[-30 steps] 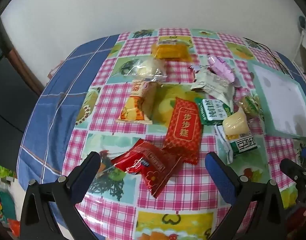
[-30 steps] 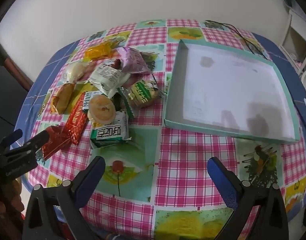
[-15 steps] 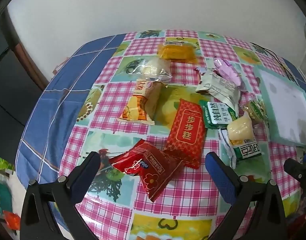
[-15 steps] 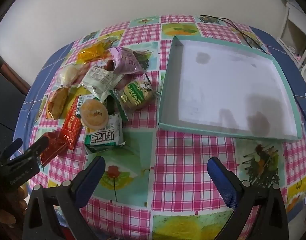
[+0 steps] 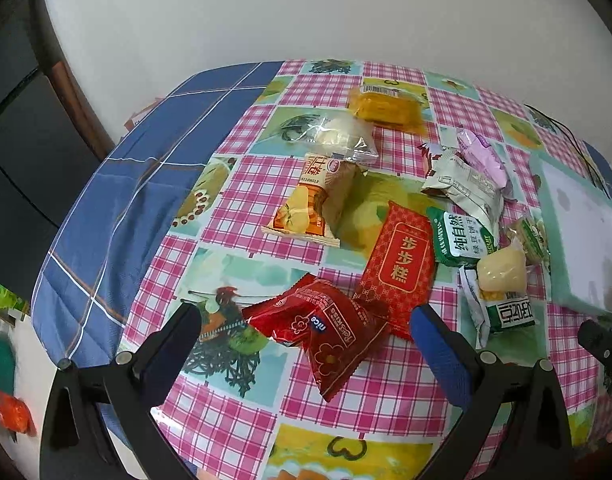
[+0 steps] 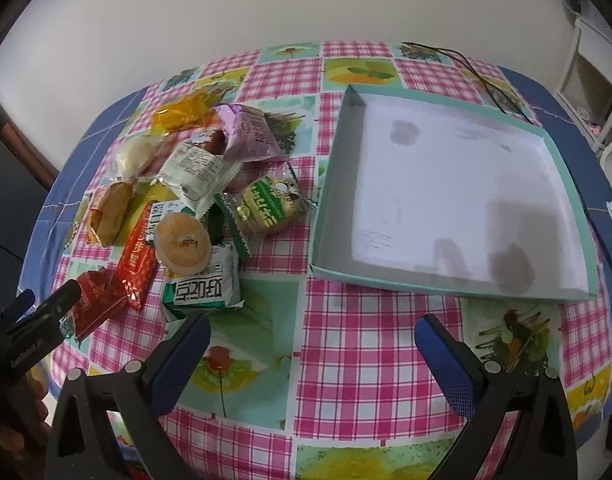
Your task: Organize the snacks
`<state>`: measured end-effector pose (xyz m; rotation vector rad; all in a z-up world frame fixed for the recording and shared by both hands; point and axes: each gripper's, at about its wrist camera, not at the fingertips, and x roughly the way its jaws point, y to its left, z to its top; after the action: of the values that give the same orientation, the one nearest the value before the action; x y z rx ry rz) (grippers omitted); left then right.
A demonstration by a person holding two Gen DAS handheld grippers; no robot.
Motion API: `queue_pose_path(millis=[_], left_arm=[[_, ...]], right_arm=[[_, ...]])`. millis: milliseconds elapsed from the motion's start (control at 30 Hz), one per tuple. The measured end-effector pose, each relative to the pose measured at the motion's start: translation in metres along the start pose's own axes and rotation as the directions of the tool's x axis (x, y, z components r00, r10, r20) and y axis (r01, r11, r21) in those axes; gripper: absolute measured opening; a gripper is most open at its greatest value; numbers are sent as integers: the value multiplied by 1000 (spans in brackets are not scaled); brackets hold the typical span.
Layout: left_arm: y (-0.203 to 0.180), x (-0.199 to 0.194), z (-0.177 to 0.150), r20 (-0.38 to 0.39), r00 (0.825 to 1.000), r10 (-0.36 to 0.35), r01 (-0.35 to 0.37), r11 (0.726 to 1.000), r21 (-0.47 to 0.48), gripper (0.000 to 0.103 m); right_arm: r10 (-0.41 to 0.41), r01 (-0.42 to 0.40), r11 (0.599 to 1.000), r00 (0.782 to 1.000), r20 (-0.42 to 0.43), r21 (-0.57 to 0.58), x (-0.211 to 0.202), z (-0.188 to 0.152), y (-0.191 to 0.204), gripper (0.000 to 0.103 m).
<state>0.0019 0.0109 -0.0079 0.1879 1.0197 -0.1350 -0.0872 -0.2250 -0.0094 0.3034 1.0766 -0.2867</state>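
A covered surface against a plain pale wall

The surface [image 6: 346,360] wears a pink-checked cloth with fruit and rooster panels over a blue plaid one [image 5: 117,216]. The wall [image 5: 306,12] behind is bare and evenly lit. A brown wooden post [image 5: 77,100] stands at left; white shelving [image 6: 594,64] shows at far right.

1. In the left wrist view the teal box [image 5: 582,216] runs off the right edge; only its near corner shows.
2. The green biscuit packet [image 6: 173,216] lies mostly hidden under the jelly cup [image 6: 181,244].
3. Print on the white packet [image 6: 197,168] is too small to read.
4. The counter [image 6: 346,360] is cut off at the bottom edge.
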Motion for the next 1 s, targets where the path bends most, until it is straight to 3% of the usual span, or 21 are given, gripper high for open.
queue_pose_path(millis=[300,1000], left_arm=[[-2,-1,-1,4,1000,4,-4,1000,2,103],[4,2,-3,-1,1000,-29,29,999,-37,103]], right_arm=[[18,-19,999,999,31,38,-2,4,-3,103],[7,-7,999,1000,4,49,3,3,-4,103]])
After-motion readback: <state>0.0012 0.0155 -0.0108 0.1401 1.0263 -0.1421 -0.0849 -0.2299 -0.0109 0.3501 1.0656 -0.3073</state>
